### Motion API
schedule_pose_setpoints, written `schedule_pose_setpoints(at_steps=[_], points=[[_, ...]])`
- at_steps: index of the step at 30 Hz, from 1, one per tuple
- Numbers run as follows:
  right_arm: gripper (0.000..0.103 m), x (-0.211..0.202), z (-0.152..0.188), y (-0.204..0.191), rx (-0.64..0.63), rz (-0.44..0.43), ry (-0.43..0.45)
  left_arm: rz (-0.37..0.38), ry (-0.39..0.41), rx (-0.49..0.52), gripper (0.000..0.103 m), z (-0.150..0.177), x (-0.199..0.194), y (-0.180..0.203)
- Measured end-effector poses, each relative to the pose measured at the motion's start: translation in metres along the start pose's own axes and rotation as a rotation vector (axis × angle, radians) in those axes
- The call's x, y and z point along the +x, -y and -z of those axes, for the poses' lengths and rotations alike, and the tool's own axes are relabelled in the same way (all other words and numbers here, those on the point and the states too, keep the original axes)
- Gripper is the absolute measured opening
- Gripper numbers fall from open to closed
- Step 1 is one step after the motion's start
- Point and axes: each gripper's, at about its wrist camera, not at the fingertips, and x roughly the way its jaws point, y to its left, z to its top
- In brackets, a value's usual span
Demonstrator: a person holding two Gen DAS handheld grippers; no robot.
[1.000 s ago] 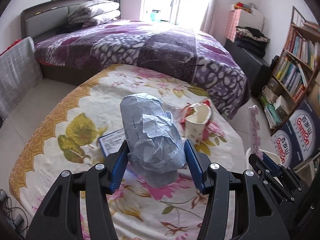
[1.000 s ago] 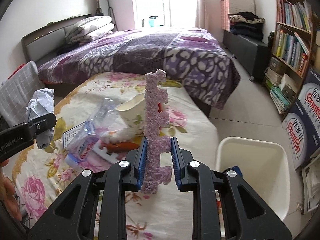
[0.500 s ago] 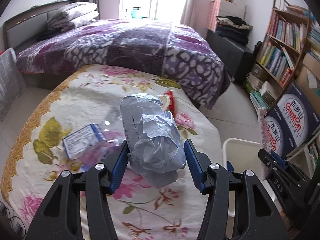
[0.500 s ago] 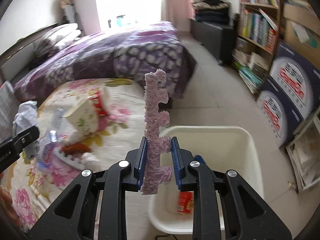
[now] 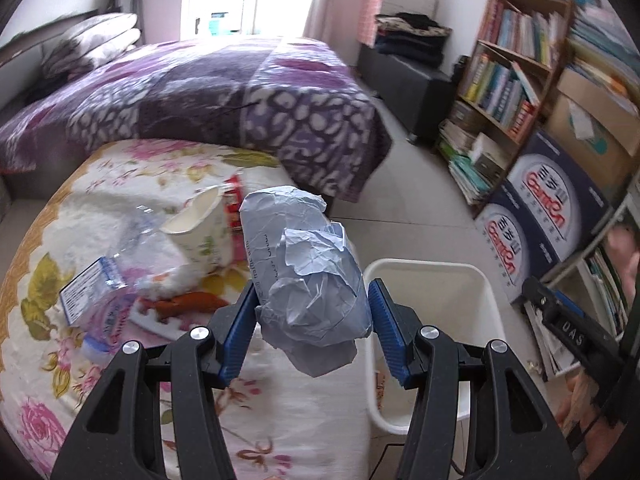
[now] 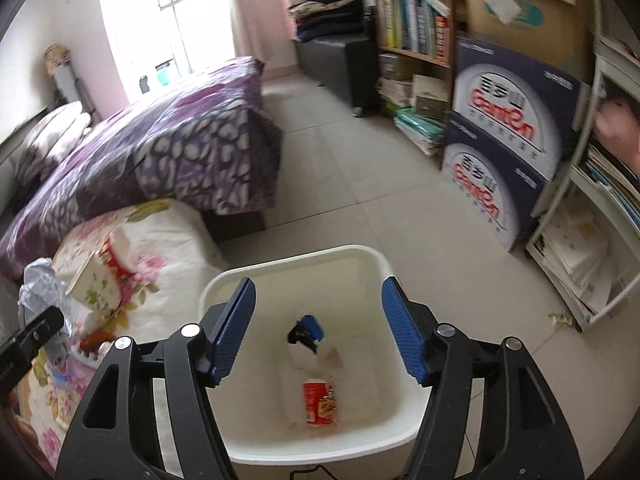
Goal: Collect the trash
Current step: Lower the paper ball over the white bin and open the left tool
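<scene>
- The left gripper [image 5: 312, 320] grips the crumpled paper [image 5: 308, 280]; the white bin [image 5: 432, 276] lies at about two o'clock from it — near.
- The right gripper [image 6: 318, 330], nothing between its jaws, is opening directly above that bin.

floral-cloth table [image 5: 280, 412]: paper cup [image 5: 202, 236] on its side, clear plastic bag [image 5: 100, 284], orange scrap [image 5: 188, 303]
tile floor [image 6: 360, 184]: white bin [image 6: 224, 284], Canon boxes [image 6: 508, 148], bookshelf [image 6: 412, 12]
</scene>
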Motion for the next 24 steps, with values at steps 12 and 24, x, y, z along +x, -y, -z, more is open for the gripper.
schedule_pose_setpoints(at_steps=[12, 24], points=[[0.077, -0.001, -0.001, 0.044, 0.120, 0.037, -0.012, 0.131, -0.068, 0.116, 0.056, 0.013, 0.019, 0.060], [0.088, -0.009, -0.003, 0.063, 0.150, 0.099, 0.029, 0.226, -0.124, 0.122, 0.076, 0.014, 0.035, 0.082]])
